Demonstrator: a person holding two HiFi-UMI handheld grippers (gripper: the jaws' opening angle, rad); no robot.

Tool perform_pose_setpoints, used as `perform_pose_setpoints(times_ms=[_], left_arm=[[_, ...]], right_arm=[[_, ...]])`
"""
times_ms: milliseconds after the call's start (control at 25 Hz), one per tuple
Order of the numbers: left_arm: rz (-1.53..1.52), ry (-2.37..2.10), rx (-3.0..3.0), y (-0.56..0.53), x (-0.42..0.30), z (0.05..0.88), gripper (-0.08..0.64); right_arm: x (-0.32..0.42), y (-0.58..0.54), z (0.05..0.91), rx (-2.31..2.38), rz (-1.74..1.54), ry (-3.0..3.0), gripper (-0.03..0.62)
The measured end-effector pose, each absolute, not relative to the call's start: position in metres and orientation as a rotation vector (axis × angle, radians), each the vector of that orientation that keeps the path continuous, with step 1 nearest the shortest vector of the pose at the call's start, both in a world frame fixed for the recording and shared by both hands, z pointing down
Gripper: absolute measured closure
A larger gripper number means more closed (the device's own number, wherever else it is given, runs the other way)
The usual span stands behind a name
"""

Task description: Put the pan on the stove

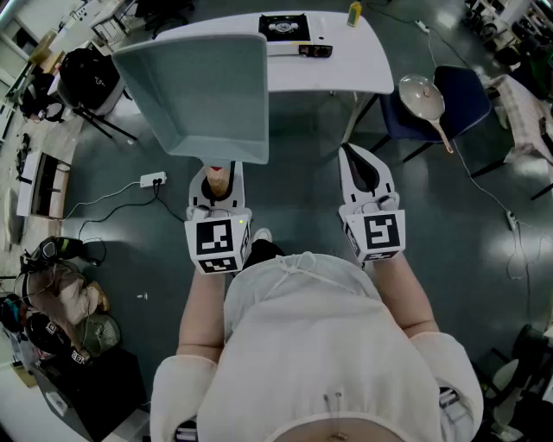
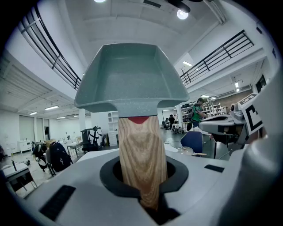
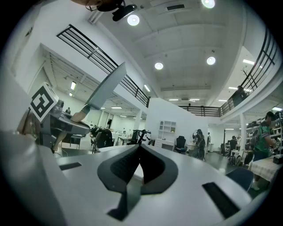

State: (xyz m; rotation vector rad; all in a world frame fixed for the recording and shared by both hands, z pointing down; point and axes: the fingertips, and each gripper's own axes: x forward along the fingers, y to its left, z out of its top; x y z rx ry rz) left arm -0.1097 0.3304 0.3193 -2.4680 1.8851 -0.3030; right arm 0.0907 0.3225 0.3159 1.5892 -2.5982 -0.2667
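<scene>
My left gripper (image 1: 218,186) is shut on the wooden handle (image 2: 141,154) of a square grey-green pan (image 1: 203,99). It holds the pan up in the air in front of me, over the floor. In the left gripper view the pan (image 2: 132,77) fills the upper middle, above the left gripper (image 2: 143,176). The stove (image 1: 284,28), a small black burner, sits on the white table (image 1: 346,60) beyond the pan. My right gripper (image 1: 361,168) is shut and holds nothing. In the right gripper view its tips (image 3: 140,148) meet, and the pan (image 3: 106,88) shows edge-on at the left.
A blue chair (image 1: 462,91) at the table's right carries a pale round pan with a handle (image 1: 423,99). A yellow bottle (image 1: 354,13) stands on the table's far edge. A power strip with cable (image 1: 153,179) lies on the floor at the left, and a black backpack (image 1: 86,78) is further left.
</scene>
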Motion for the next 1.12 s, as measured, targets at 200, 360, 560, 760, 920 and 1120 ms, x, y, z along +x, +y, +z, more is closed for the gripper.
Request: perform_pose_setpoints(times_ms=[200, 360, 560, 760, 920, 1120], left_arm=[[-0.285, 1.894, -2.485, 0.327, -0.103, 0.321, 0.494], [-0.281, 1.914, -2.477, 0.323, -0.098, 0.323, 0.494], [-0.287, 1.927, -2.486, 0.321, -0.093, 0.323, 0.494], [-0.284, 1.916, -2.487, 0.314, -0.086, 0.320, 0.494], [-0.327, 1.898, -2.477, 0.290, -0.088, 0.321, 0.494], [-0.321, 1.853, -2.497, 0.238, -0.094, 0.332, 0.494]], right_arm=[[0.095, 0.321, 0.319, 1.581, -0.266, -2.600, 0.591], [0.100, 0.320, 0.320, 1.556, -0.245, -2.637, 0.591], [0.103, 0.321, 0.316, 1.554, -0.248, -2.659, 0.589], [0.115, 0.311, 0.320, 1.561, -0.204, -2.672, 0.589], [0.113, 0.286, 0.326, 1.574, -0.180, -2.678, 0.588], [0.102, 0.239, 0.338, 1.598, -0.160, -2.666, 0.588]])
